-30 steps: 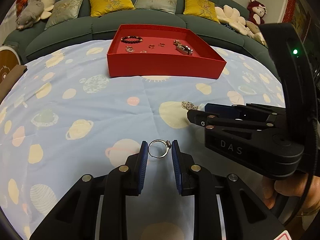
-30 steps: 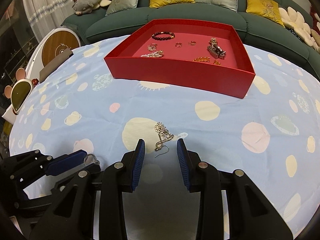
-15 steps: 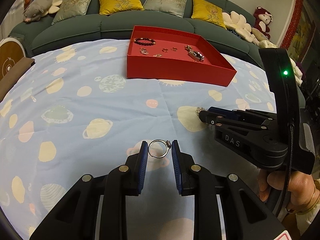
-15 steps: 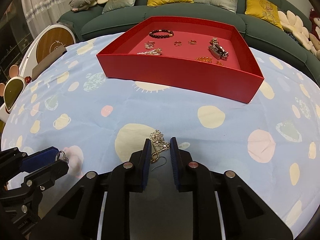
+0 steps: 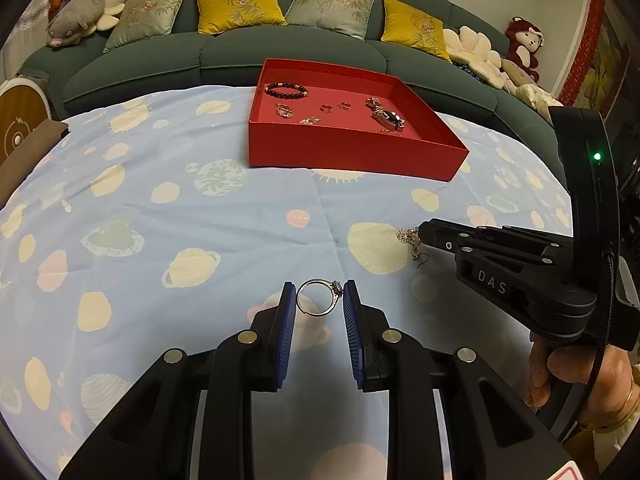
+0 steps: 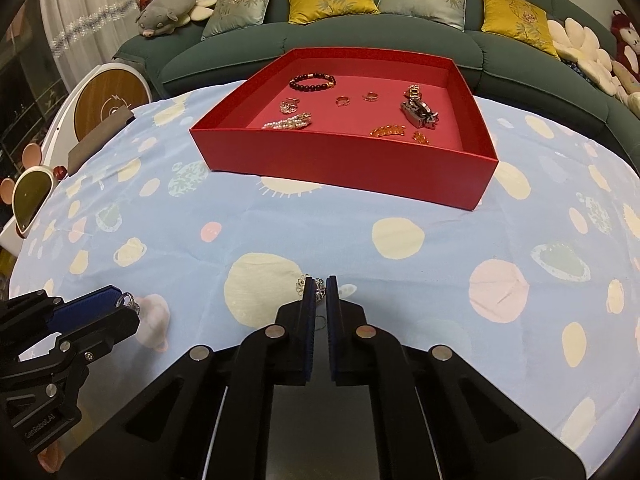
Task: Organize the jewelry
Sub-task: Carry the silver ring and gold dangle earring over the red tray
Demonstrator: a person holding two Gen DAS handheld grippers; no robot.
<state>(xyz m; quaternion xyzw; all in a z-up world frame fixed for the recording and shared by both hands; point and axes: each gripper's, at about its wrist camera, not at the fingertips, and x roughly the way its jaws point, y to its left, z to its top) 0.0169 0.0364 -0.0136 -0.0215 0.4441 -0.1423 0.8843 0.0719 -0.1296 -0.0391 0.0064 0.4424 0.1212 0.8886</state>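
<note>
Ring (image 5: 319, 297) in left hand-held gripper (image 5: 319, 300), earring (image 6: 318, 289) in right hand-held gripper (image 6: 319, 286)

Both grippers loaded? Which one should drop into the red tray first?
Probably left. The left gripper holds the ring and sits nearer the red tray's open left floor. The right gripper is shut on the flower earring, equally ready.

"DAS" reads in pale letters on the right gripper (image 5: 418, 236), right of frame; "GenRobot.AI" runs up the left gripper (image 6: 128, 302) at lower left of the right-wrist view.
</note>
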